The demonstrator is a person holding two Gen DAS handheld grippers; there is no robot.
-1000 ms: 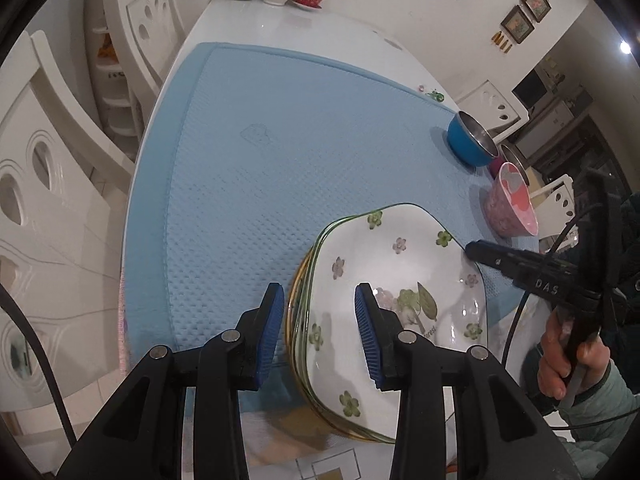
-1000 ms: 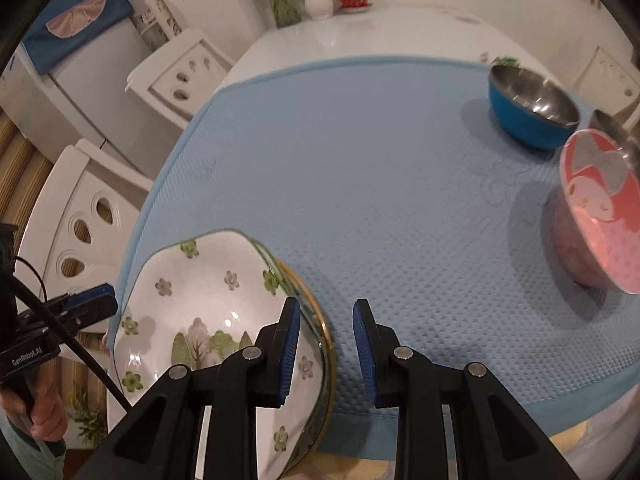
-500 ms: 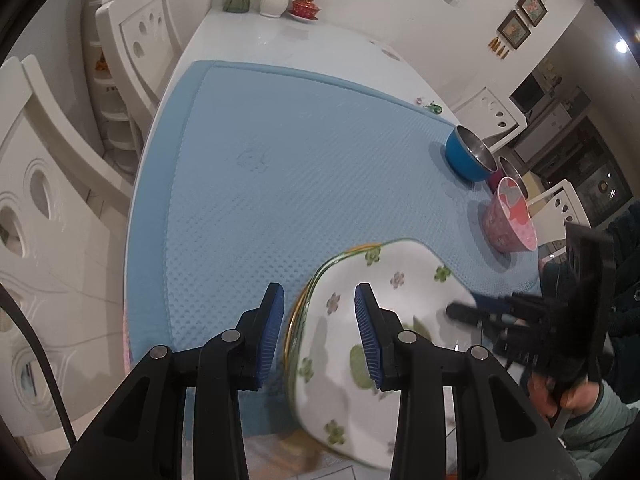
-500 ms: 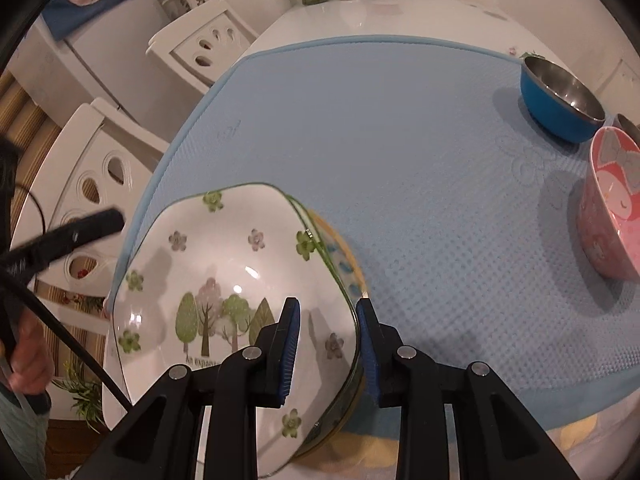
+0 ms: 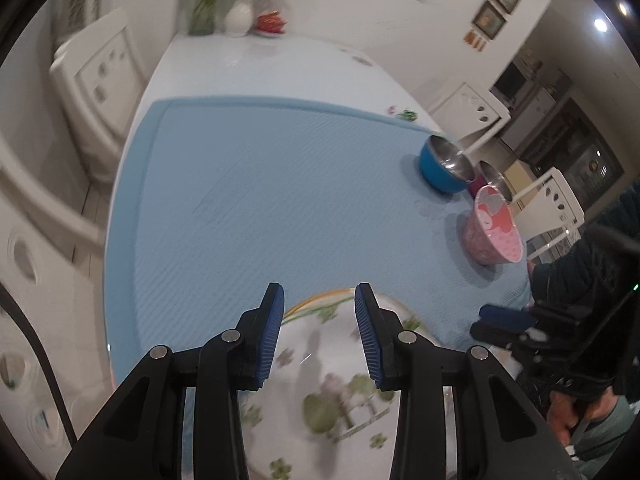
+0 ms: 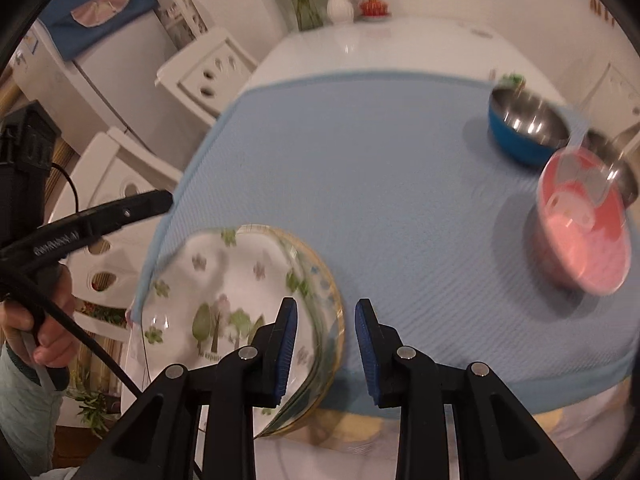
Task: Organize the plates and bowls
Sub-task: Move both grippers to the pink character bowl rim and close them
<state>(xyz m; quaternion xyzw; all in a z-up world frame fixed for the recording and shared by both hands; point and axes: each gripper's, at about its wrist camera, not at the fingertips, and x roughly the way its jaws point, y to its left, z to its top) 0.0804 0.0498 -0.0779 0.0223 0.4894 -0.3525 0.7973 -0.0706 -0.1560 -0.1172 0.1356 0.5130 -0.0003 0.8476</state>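
A stack of plates, topped by a white plate [image 5: 320, 380] [image 6: 224, 276] painted with green trees and flowers, rests at the blue mat's near edge and overhangs it. My left gripper [image 5: 319, 290] hovers above the stack's far rim, jaws narrowly apart with nothing pressed between them. In the right wrist view the left gripper [image 6: 166, 200] hangs clear of the plate's left rim. My right gripper [image 6: 326, 304] hovers over the stack's right rim, equally narrow and empty. Seen from the left wrist, the right gripper [image 5: 480, 322] sits just off the plate's right side.
On the blue mat [image 5: 280, 200], at the right, stand a pink bowl [image 5: 494, 232] [image 6: 580, 236], a blue steel-lined bowl [image 5: 442, 164] [image 6: 524, 128] and a third steel bowl [image 5: 490, 172]. White chairs [image 5: 96, 76] [image 6: 204, 76] flank the table. A vase [image 5: 238, 18] stands at its far end.
Both grippers have risen and pulled away from the plate stack, whose rims they straddled a second ago. Their tips now stand clear of it. The jaw gaps look unchanged.
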